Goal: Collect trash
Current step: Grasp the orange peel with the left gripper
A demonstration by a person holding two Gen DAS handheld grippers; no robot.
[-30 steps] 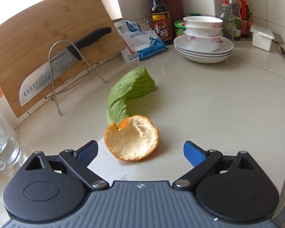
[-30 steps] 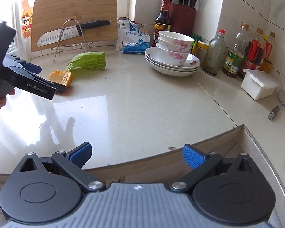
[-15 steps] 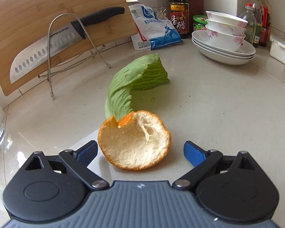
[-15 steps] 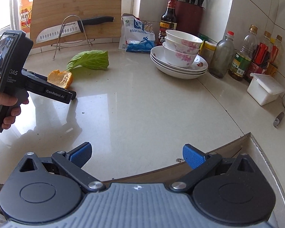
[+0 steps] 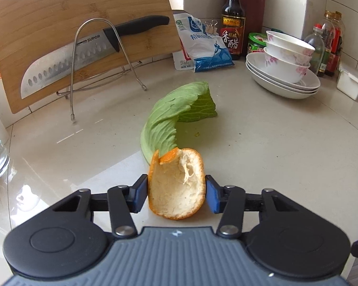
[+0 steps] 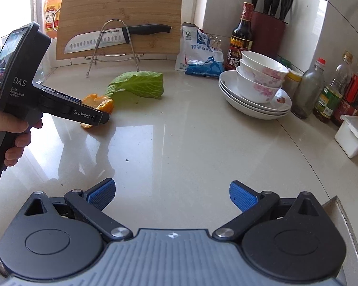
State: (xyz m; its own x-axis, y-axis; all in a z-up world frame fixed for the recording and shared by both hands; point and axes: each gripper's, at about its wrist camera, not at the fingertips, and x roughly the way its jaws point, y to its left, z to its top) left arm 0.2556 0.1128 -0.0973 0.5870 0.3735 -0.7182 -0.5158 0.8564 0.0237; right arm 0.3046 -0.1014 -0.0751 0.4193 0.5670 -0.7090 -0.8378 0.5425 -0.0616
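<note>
1. The left tool (image 5: 176, 194) has its two blue pads pressed on the two sides of the curled orange peel with the white inside (image 5: 176, 186). It is squeezed in about halfway, and the peel fills the gap.
2. The peel sits on the shiny pale stone table (image 5: 274, 147), right at the tip of the left tool.
3. The big green cabbage leaf (image 5: 176, 116) lies just past the peel, farther out from the left tool. Its near end touches the top of the peel.
4. Far ahead and to the left of the left tool, a long steel knife with a black handle (image 5: 83, 54) rests on a wire rack (image 5: 93, 71). A wooden cutting board (image 5: 71, 28) leans behind it.
5. Straight ahead of the left tool, past the leaf, is a white and blue bag (image 5: 202, 47) and a dark sauce bottle with a red label (image 5: 233, 21).
6. Far ahead and to the right of the left tool is a stack of white bowls with pink flowers on white plates (image 5: 286, 71).
7. The right tool (image 6: 172, 195) is spread wide, and nothing is between its blue pads. It is over bare table, well apart from the peel.
8. From the right tool, the left tool (image 6: 102, 118) shows far ahead on the left, with a hand (image 6: 9, 133) holding its grip.
</note>
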